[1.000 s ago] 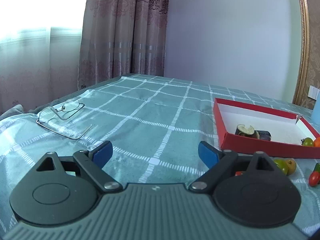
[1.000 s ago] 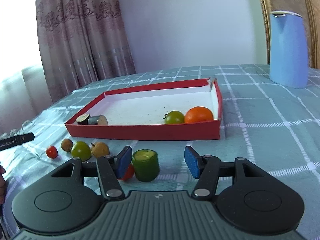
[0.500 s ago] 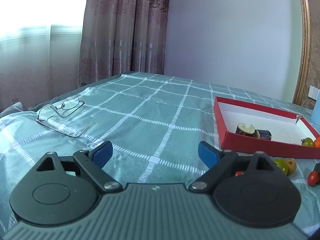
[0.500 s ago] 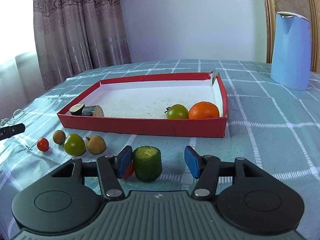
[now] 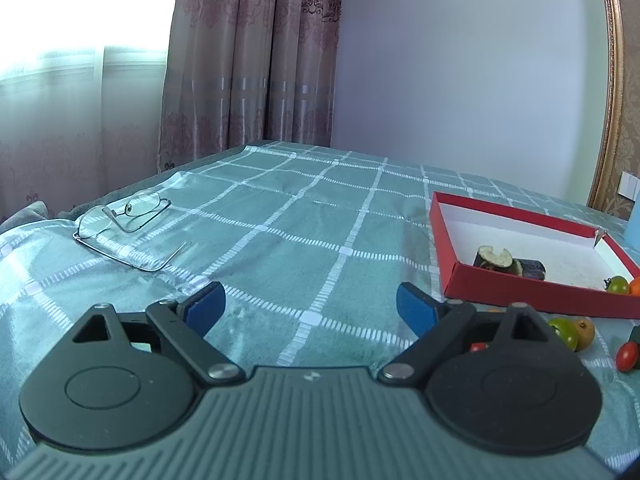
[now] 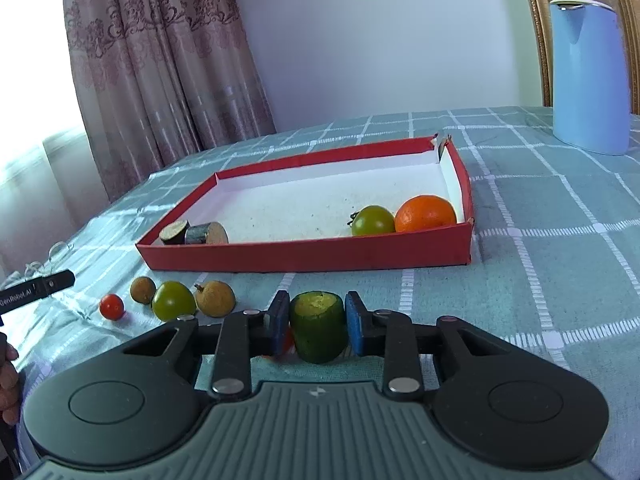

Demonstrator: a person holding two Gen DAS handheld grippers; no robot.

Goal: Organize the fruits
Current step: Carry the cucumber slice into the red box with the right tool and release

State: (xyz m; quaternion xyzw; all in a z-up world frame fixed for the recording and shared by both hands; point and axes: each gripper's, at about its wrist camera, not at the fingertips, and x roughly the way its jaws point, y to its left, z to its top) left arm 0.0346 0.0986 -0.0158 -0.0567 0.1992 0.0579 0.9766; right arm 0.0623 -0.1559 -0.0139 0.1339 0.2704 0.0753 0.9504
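Only right view: tool clamping cucumber chunk

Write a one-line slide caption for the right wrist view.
Right gripper shut on a cucumber piece, with the red tray just beyond.

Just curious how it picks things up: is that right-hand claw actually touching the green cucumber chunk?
Touching. In the right wrist view, both blue pads of the right gripper press against the sides of the cucumber chunk.
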